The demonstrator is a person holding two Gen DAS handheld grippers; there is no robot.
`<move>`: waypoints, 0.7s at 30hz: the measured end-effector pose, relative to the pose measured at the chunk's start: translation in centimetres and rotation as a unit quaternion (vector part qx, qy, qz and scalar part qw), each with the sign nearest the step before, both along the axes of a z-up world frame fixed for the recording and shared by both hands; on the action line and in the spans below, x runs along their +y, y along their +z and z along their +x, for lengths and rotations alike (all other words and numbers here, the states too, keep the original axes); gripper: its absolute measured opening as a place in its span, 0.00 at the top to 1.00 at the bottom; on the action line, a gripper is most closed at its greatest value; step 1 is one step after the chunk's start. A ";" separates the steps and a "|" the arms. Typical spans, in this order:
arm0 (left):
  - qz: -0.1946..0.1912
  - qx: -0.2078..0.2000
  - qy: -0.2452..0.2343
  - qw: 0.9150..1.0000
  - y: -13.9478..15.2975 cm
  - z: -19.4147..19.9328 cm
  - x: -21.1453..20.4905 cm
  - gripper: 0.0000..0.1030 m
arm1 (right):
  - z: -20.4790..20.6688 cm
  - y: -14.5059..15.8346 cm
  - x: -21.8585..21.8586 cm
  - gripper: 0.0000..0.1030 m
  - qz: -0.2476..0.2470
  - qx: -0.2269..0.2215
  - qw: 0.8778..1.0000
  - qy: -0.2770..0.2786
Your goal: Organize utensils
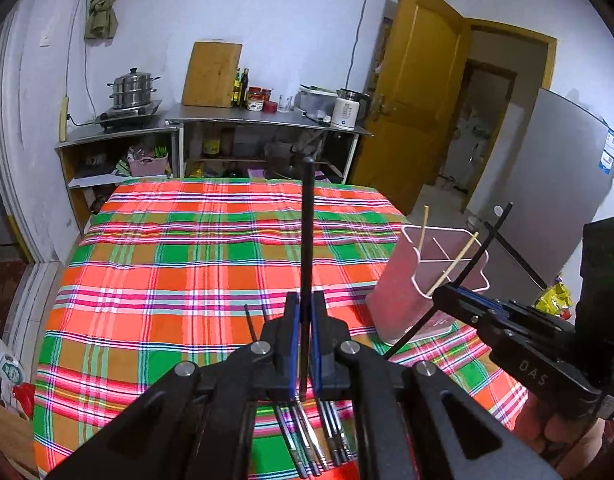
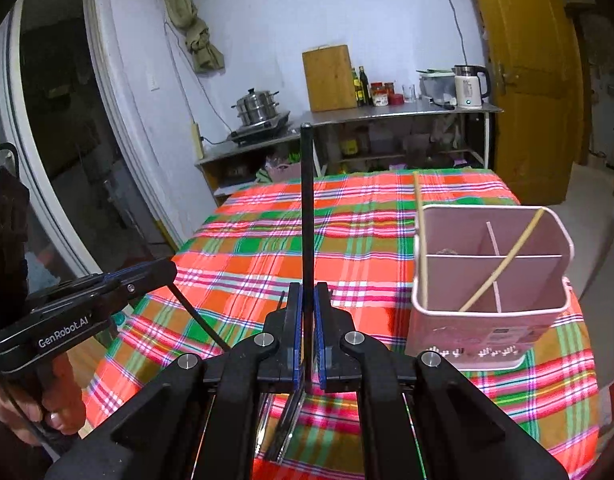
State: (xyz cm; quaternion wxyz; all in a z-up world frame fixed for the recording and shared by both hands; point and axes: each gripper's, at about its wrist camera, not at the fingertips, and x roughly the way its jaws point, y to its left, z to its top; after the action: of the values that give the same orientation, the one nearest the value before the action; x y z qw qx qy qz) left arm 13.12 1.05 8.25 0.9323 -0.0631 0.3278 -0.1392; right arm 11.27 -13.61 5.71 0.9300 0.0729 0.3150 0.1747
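My left gripper (image 1: 306, 301) is shut on a black chopstick (image 1: 307, 236) that stands upright between its blue pads. In the right wrist view this gripper (image 2: 172, 271) shows at the left, with the stick (image 2: 199, 314) slanting down from it. My right gripper (image 2: 309, 291) is shut on a second black chopstick (image 2: 307, 216), also upright. The left wrist view shows it (image 1: 443, 293) beside the pink holder, its stick (image 1: 481, 246) slanting. The pink divided holder (image 2: 487, 334) (image 1: 399, 292) stands on the plaid tablecloth (image 2: 247, 248) and has two pale wooden chopsticks (image 2: 503, 260) in it. Several more utensils (image 1: 307, 446) lie below my left gripper.
Behind the table stands a steel counter (image 1: 263, 120) with a steamer pot (image 1: 132, 90), a cutting board (image 1: 211, 74), bottles and a white kettle (image 1: 346, 111). A yellow door (image 1: 411, 92) and a grey fridge (image 1: 547, 176) are at the right. The holder is near the table's right edge.
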 end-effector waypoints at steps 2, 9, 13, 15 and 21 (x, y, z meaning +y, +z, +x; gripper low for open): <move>-0.002 0.005 -0.005 1.000 -0.1 0.0 -0.5 0.94 | -0.5 0.4 -0.6 0.95 0.001 -0.004 1.000 -0.004; -0.010 0.018 -0.036 0.999 -0.2 0.8 -3.4 0.94 | -1.9 0.9 -3.2 0.95 0.003 -0.011 1.000 -0.026; -0.016 0.013 -0.059 0.998 1.0 1.4 -5.5 0.94 | -2.1 1.7 -5.3 0.95 0.008 -0.017 0.999 -0.048; -0.020 0.008 -0.068 0.997 1.9 1.8 -6.6 0.94 | -2.2 2.4 -6.4 0.95 0.010 -0.023 0.998 -0.060; -0.039 -0.019 -0.092 0.995 5.4 3.1 -9.0 0.94 | -2.2 5.4 -9.2 0.95 0.016 -0.053 0.994 -0.090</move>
State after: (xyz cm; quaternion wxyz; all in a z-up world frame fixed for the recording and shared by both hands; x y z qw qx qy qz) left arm 16.26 -7.94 13.61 0.9184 -0.0668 0.3090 -0.2378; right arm 9.06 -22.76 11.16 0.9560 0.1060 0.2549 0.0993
